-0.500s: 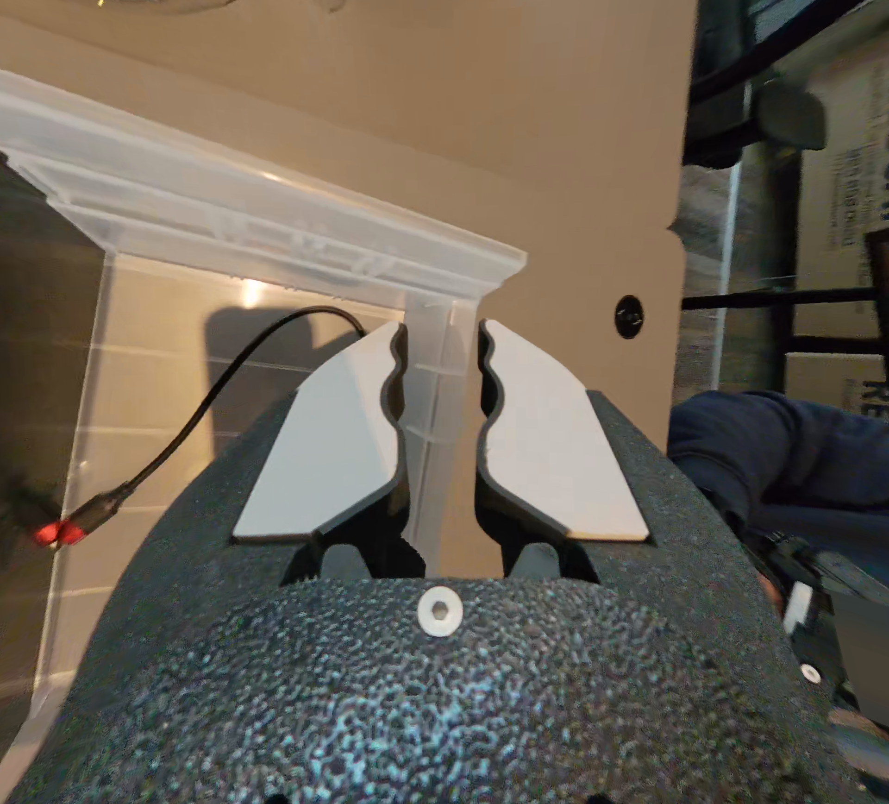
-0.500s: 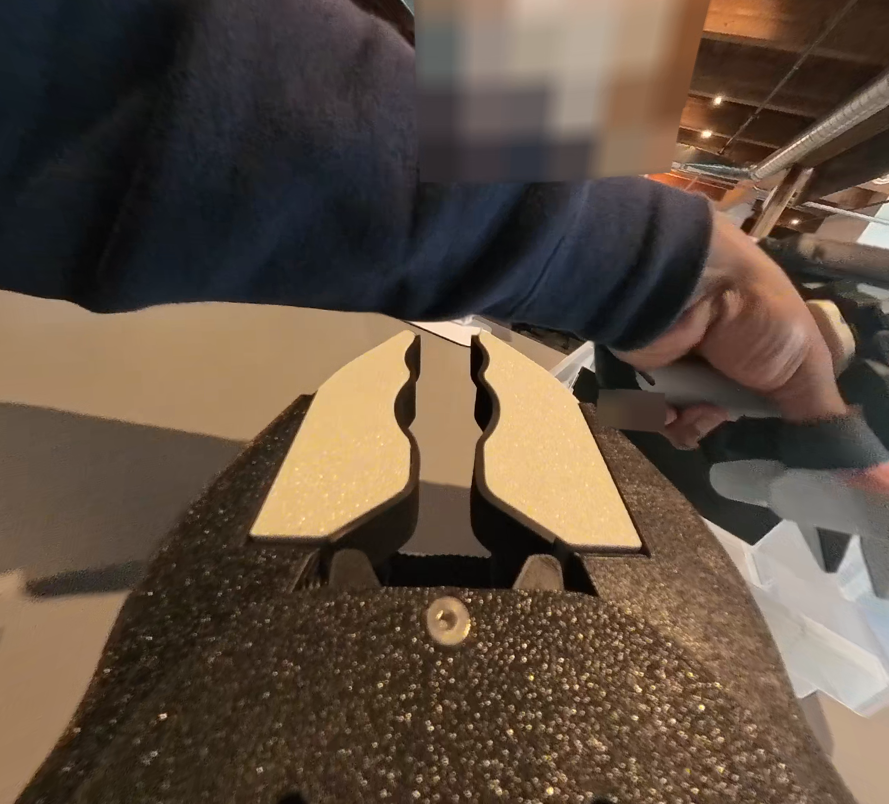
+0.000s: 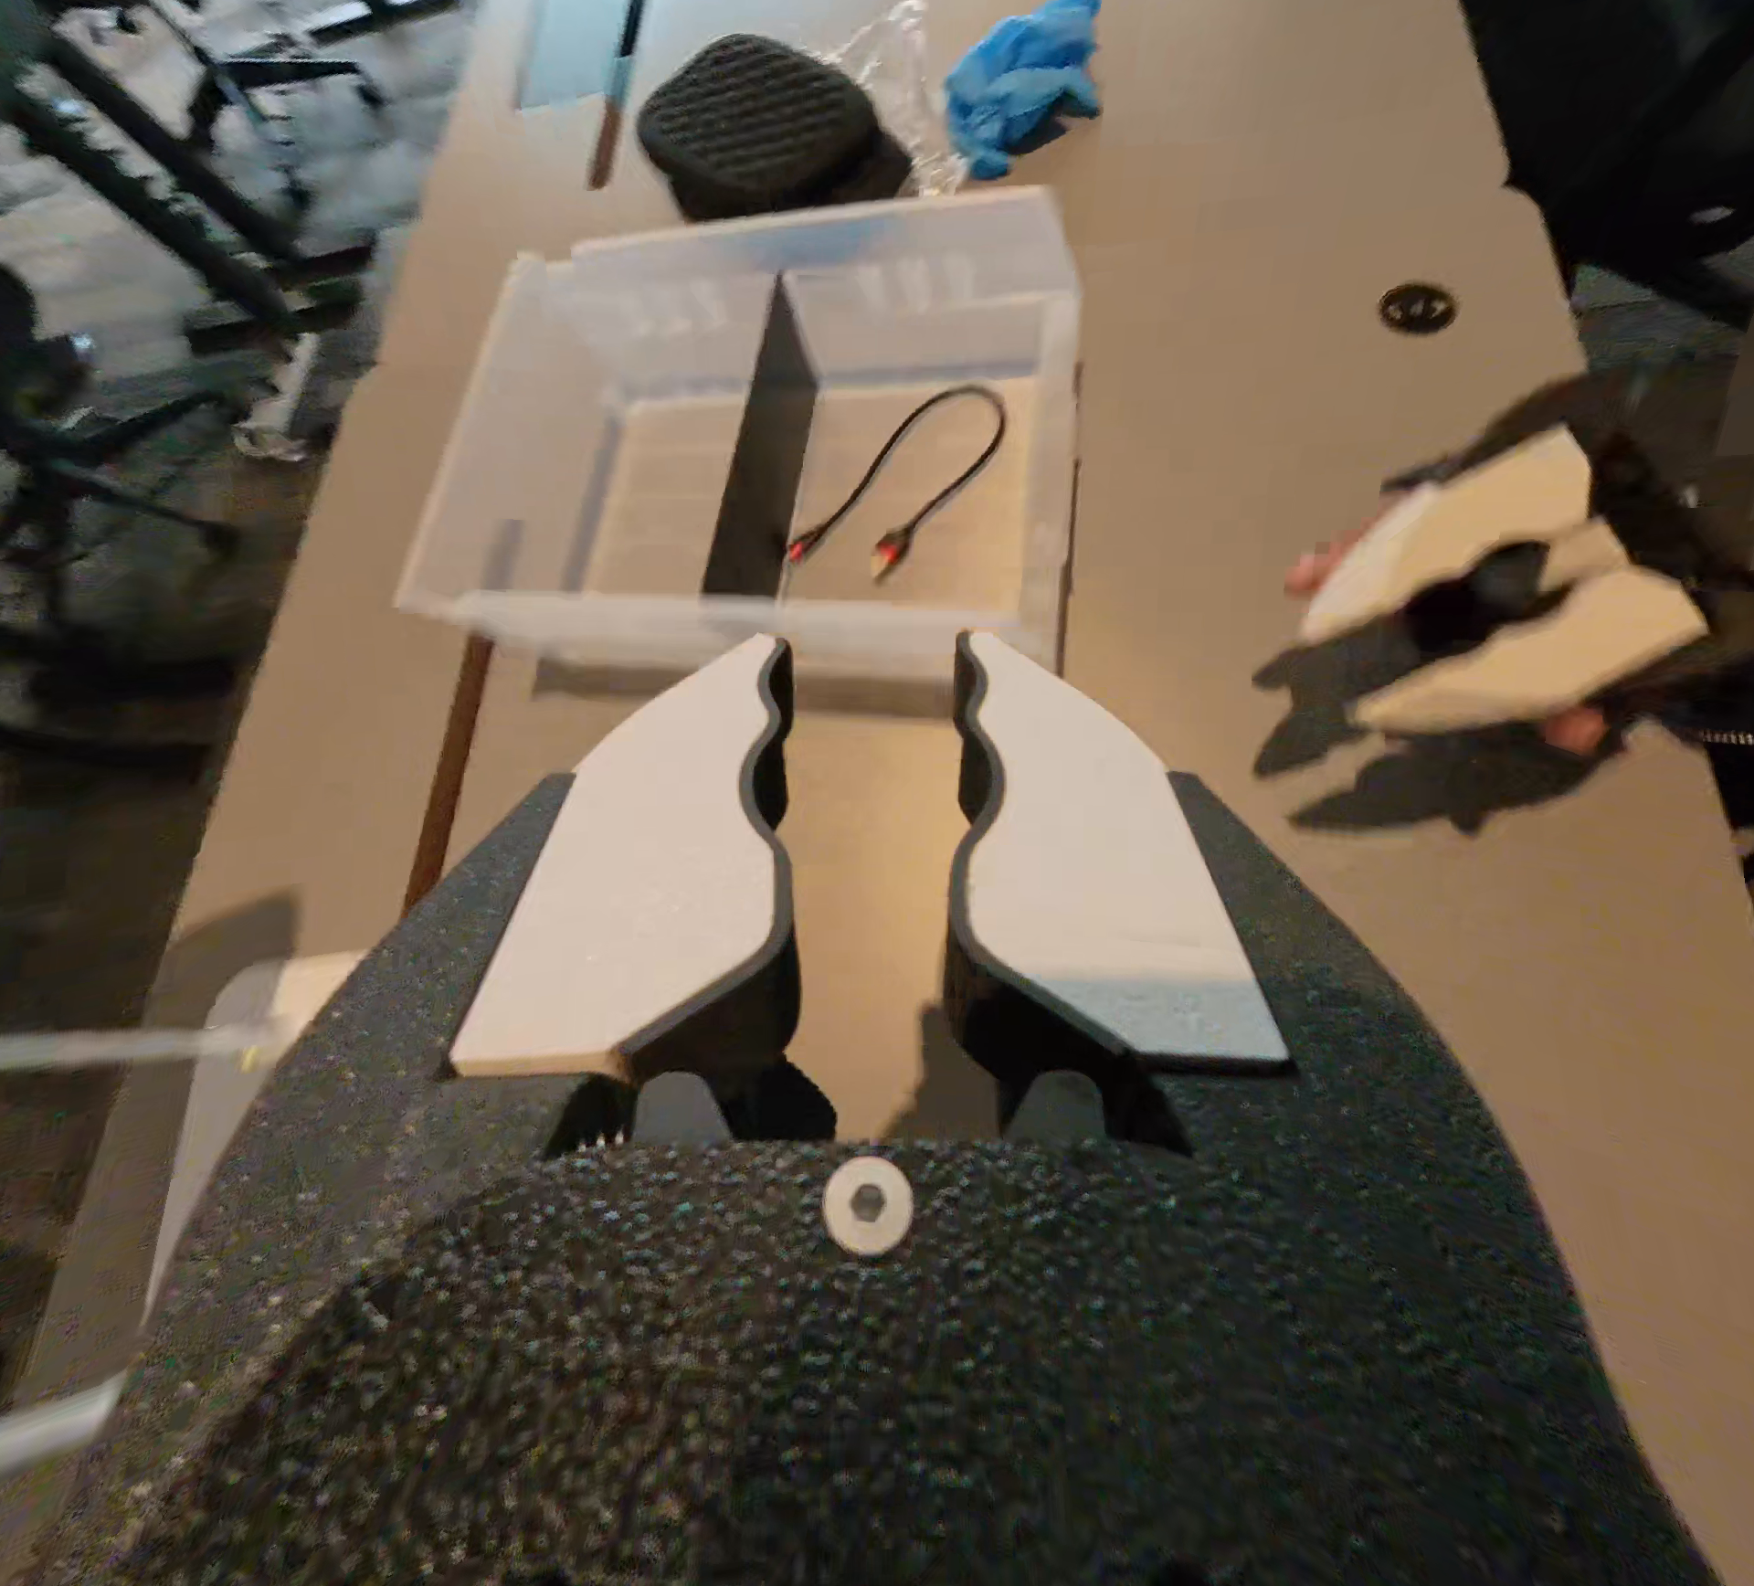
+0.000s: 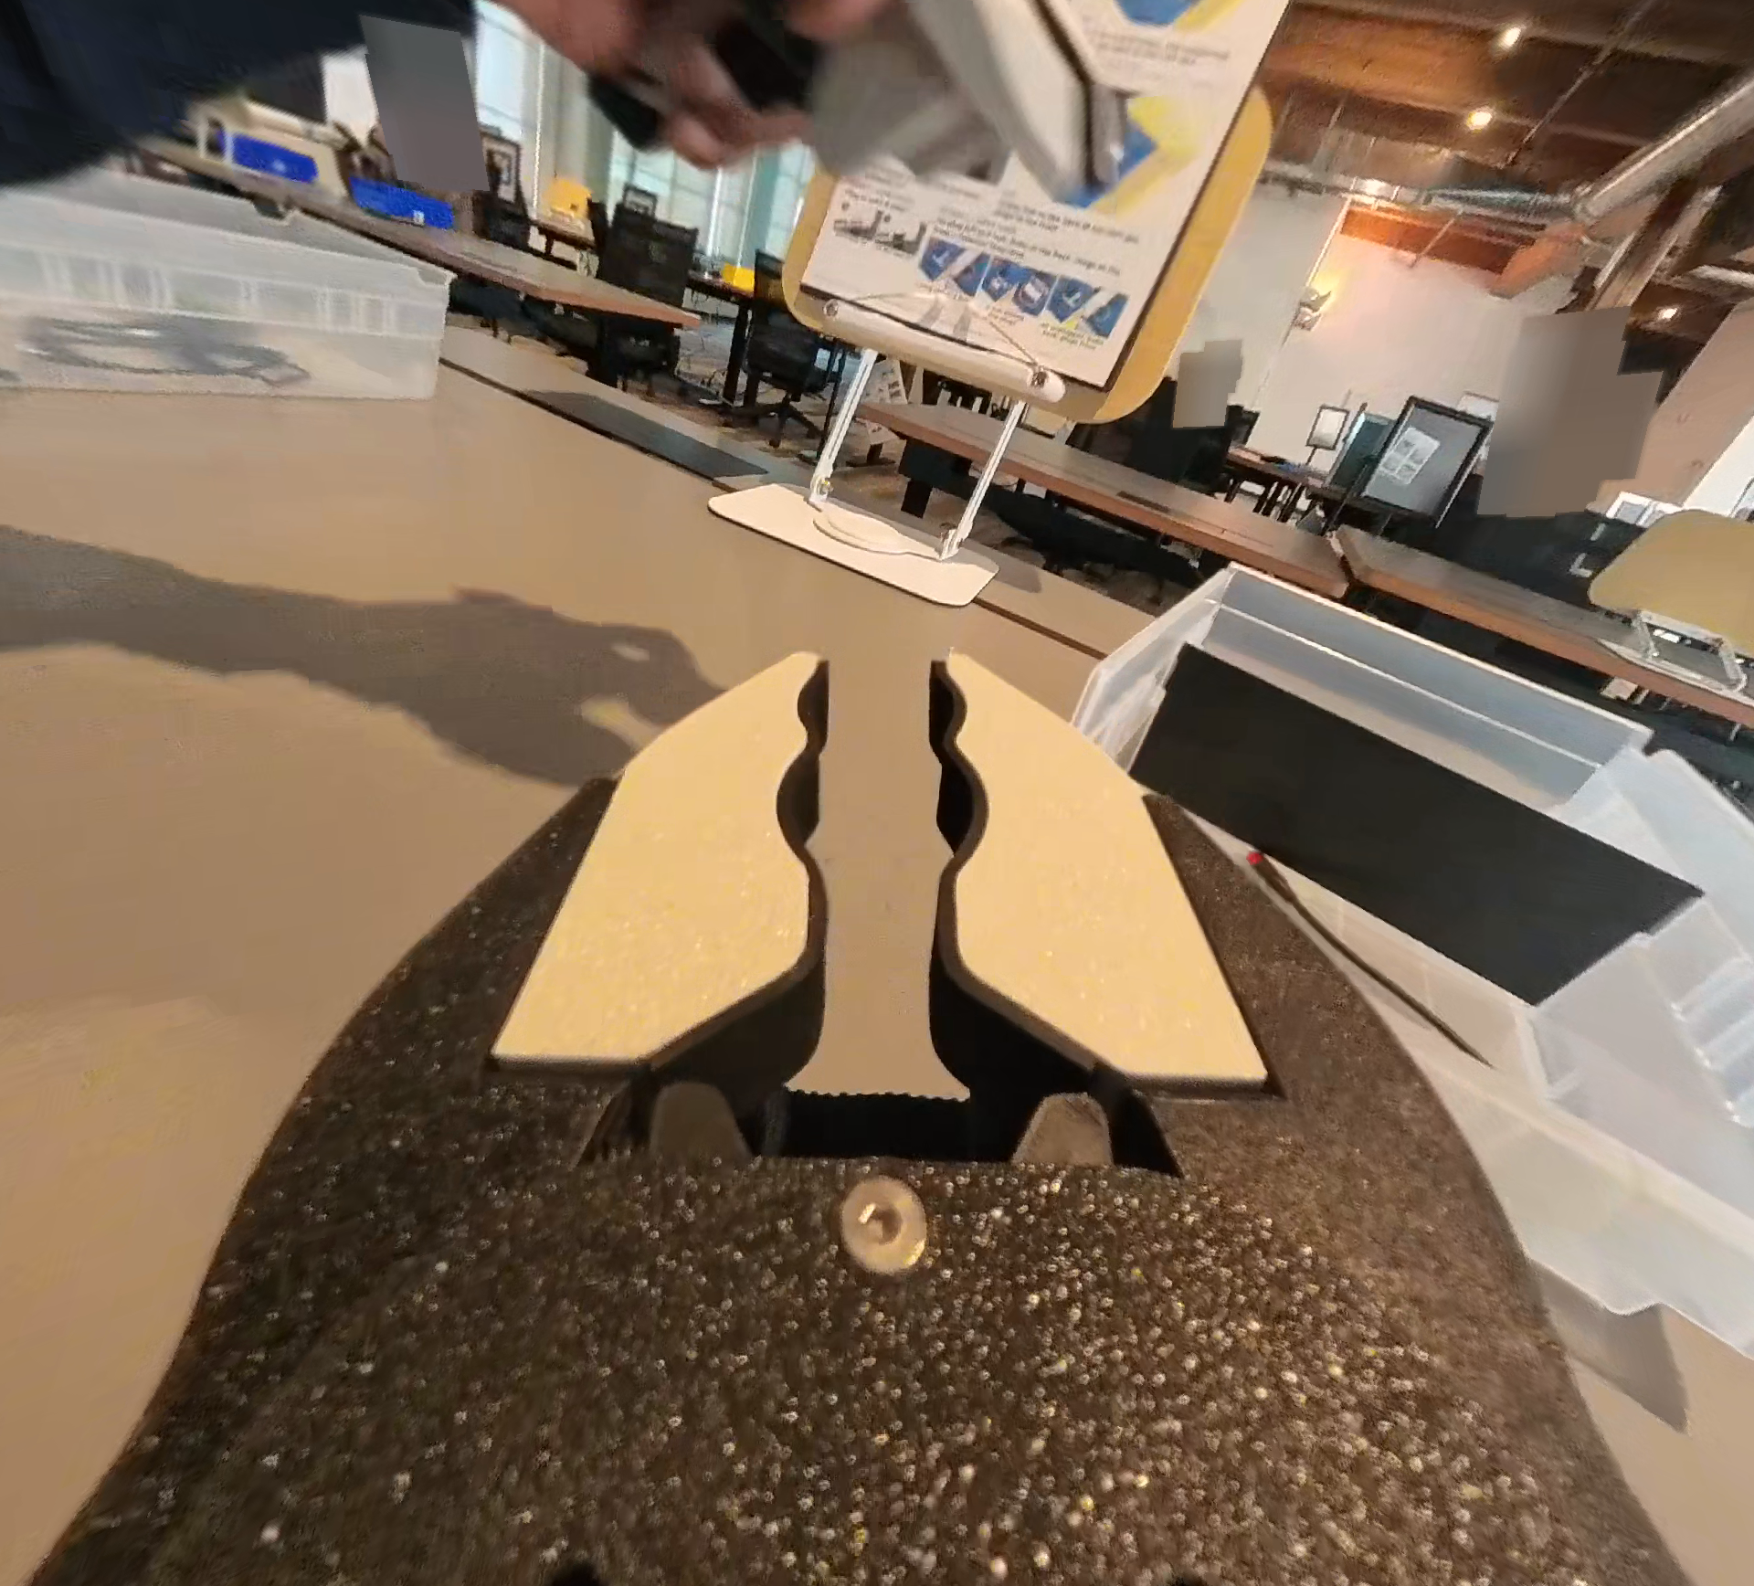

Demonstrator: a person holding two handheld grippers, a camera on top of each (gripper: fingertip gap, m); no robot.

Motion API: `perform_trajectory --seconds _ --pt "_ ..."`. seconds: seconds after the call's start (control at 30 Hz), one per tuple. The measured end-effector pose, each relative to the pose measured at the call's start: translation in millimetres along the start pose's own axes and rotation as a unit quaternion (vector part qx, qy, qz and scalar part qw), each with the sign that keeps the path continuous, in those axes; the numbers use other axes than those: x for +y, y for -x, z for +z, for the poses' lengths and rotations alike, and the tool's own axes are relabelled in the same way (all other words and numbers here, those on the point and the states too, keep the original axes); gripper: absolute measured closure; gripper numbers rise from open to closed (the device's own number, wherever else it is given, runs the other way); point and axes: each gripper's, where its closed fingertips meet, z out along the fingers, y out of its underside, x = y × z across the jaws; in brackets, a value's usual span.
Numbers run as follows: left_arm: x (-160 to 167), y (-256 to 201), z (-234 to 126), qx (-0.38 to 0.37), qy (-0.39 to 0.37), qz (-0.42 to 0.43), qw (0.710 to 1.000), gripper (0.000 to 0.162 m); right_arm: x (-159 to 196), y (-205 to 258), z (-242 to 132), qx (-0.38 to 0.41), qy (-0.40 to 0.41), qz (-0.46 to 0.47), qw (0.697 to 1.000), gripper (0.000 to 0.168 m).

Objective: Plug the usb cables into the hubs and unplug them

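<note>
A black USB cable (image 3: 897, 477) with red-marked plugs lies loose in the right compartment of a clear plastic bin (image 3: 1054, 439) split by a black divider (image 3: 759, 439). My left gripper (image 3: 868, 648) is open and empty, above the table just short of the bin's near wall. My right gripper (image 4: 878, 665) is open and empty, low over the tan table; it also shows in the left wrist view (image 3: 1500, 591) to the right of the bin. In the right wrist view the bin (image 4: 1614, 1018) lies at right, with a cable's red end (image 4: 1258, 862) beside it. I see no hub.
A black textured pad (image 3: 759, 117) and a crumpled blue glove (image 3: 1025, 79) lie behind the bin. A sign on a white stand (image 4: 854, 530) stands ahead of the right gripper. Another clear bin (image 4: 218, 306) is far left. The table edge and chairs (image 3: 114, 212) are left. Across from one pair of fingers to the other is roughly 15 centimeters.
The left view has swung from close against the bin's side to looking down on it from above. The right view has turned from the person's sleeve to the tabletop. Both grippers stay open.
</note>
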Motion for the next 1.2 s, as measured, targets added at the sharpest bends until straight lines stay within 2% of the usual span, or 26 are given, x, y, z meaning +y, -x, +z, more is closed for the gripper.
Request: perform_trajectory --seconds 0.27,0.33,0.43,0.53,0.63,0.7,0.87,0.97,1.07,1.2 --pt "165.2 33.1 -186.2 -0.160 0.063 -0.078 0.982 0.130 12.8 3.0 8.0 -0.028 0.040 0.006 0.999 0.148" --pt "195.6 32.0 -221.5 -0.182 0.064 -0.110 0.975 0.130 20.2 -12.1 8.6 -0.024 0.086 -0.052 0.995 0.149" --pt "226.6 24.2 -254.0 -0.198 0.061 -0.129 0.970 0.131 31.1 -60.5 10.5 -0.011 0.194 -0.155 0.969 0.149" --pt "244.2 18.5 -263.2 -0.206 0.056 -0.127 0.969 0.131 23.7 -120.8 21.7 -0.008 0.266 -0.198 0.943 0.150" --pt "250.5 16.2 -257.6 -0.207 0.045 -0.125 0.969 0.131 13.8 -171.4 53.9 -0.020 0.306 -0.164 0.937 0.158" --pt "250.7 13.7 -251.7 -0.204 0.038 -0.129 0.970 0.131 16.4 -188.6 82.8 -0.040 0.320 -0.109 0.940 0.168" --pt "251.6 0.2 -244.3 -0.208 0.024 -0.142 0.967 0.132 40.0 -198.1 133.9 -0.036 0.303 -0.052 0.951 0.168" --pt "261.4 -9.6 -244.7 -0.214 0.047 -0.151 0.964 0.132 71.9 -185.7 126.7 -0.060 0.351 -0.080 0.931 0.168" --pt "264.7 -13.6 -246.8 -0.220 0.067 -0.155 0.961 0.132 112.6 -179.6 101.8 -0.095 0.448 -0.113 0.882 0.168" --pt "248.8 -10.5 -237.3 -0.219 0.044 -0.146 0.964 0.132 147.5 -196.3 93.6 -0.069 0.517 -0.150 0.840 0.168"
